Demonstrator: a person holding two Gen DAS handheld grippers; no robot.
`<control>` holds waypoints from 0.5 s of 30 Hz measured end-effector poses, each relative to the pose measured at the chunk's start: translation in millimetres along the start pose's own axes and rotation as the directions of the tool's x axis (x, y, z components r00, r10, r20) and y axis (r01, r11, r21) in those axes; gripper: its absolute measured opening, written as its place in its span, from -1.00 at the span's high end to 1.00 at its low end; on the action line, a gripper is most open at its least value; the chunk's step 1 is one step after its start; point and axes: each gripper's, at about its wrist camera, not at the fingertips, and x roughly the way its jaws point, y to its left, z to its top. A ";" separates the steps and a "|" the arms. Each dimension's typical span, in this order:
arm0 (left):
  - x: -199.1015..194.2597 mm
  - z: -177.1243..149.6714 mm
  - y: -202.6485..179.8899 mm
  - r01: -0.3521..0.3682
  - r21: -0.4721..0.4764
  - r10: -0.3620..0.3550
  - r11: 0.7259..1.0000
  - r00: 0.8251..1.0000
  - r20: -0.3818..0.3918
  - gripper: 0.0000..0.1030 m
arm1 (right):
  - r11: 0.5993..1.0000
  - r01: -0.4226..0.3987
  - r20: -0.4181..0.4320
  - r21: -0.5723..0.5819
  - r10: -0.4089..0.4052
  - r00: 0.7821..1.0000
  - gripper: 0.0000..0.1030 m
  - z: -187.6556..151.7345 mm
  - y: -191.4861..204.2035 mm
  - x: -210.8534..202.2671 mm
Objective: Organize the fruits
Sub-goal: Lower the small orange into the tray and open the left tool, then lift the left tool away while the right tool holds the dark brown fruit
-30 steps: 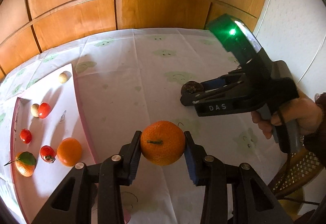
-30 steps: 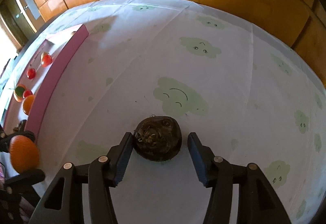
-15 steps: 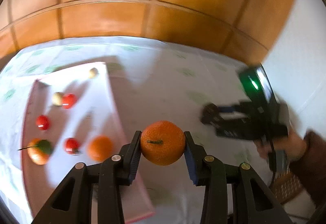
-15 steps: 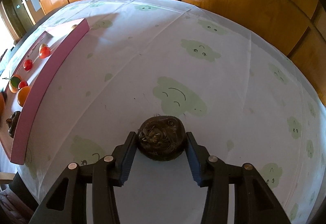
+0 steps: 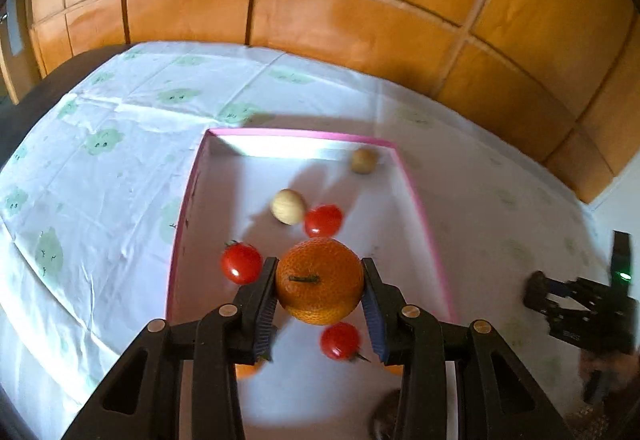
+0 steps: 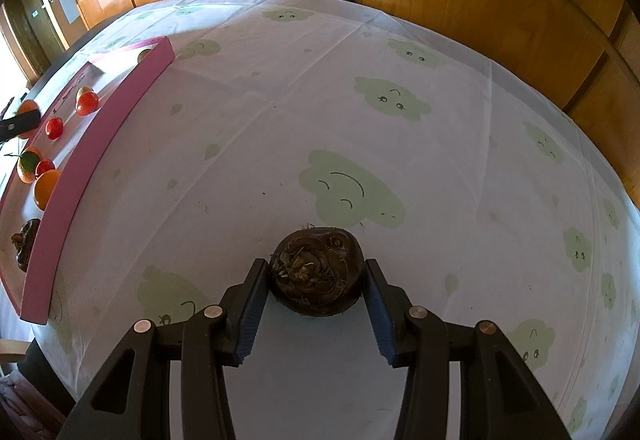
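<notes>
The left gripper (image 5: 320, 282) is clamped on an orange (image 5: 320, 280), both blue pads pressed against its sides and its stem facing the camera. It holds the fruit above the pink-rimmed tray (image 5: 416, 200), which lies on the tabletop (image 5: 120, 160) under a white cloth printed with green clouds. On the tray floor, a red tomato (image 5: 323, 220) sits at 12 o'clock from the held orange, touching a pale round fruit (image 5: 288, 206) at its 10 o'clock side. A second tomato (image 5: 241, 263) lies at 9 o'clock from the orange, just beside the left finger, and a third tomato (image 5: 339, 340) at 6 o'clock, below the orange. Another pale round fruit (image 5: 363, 160) rests near the far right corner of the tray.

The right gripper (image 6: 316, 278) has closed on a dark brown, rough, roundish fruit (image 6: 316, 272); both pads touch its sides and it sits on the cloth, well apart from the tray, which lies toward 9 o'clock in the right wrist view. There the tray also shows two more oranges (image 6: 46, 188), one with a green leaf (image 6: 29, 162), and another dark fruit (image 6: 26, 244) at its near end
</notes>
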 end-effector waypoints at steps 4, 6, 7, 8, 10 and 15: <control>15.5 3.9 5.8 -0.019 -0.005 0.019 1.000 1.000 -0.019 0.22 | 1.000 -0.002 -0.001 0.001 0.002 1.000 0.07 0.1 0.3 -0.5; 23.9 4.9 7.4 -0.026 -0.013 0.026 1.000 0.999 -0.034 0.22 | 1.000 -0.002 -0.001 0.001 0.002 1.000 0.07 0.2 0.0 -0.6; 26.2 4.5 8.0 -0.031 -0.014 0.031 0.999 0.999 -0.037 0.22 | 1.000 -0.002 -0.002 0.001 0.002 1.000 0.07 0.2 0.0 -0.6; 28.8 4.4 8.7 -0.039 -0.014 0.038 0.999 0.999 -0.038 0.22 | 1.000 -0.003 -0.002 0.002 0.003 1.000 0.07 0.2 0.0 -0.6; 28.9 2.7 9.3 -0.043 -0.017 0.042 0.999 0.998 -0.035 0.17 | 1.000 -0.003 -0.003 0.004 0.003 1.000 0.07 0.3 -0.2 -0.5; 18.7 -0.9 3.2 -0.091 0.016 0.091 0.996 0.996 0.001 0.08 | 1.000 -0.001 -0.002 0.002 0.001 1.000 0.07 -0.4 0.0 -0.4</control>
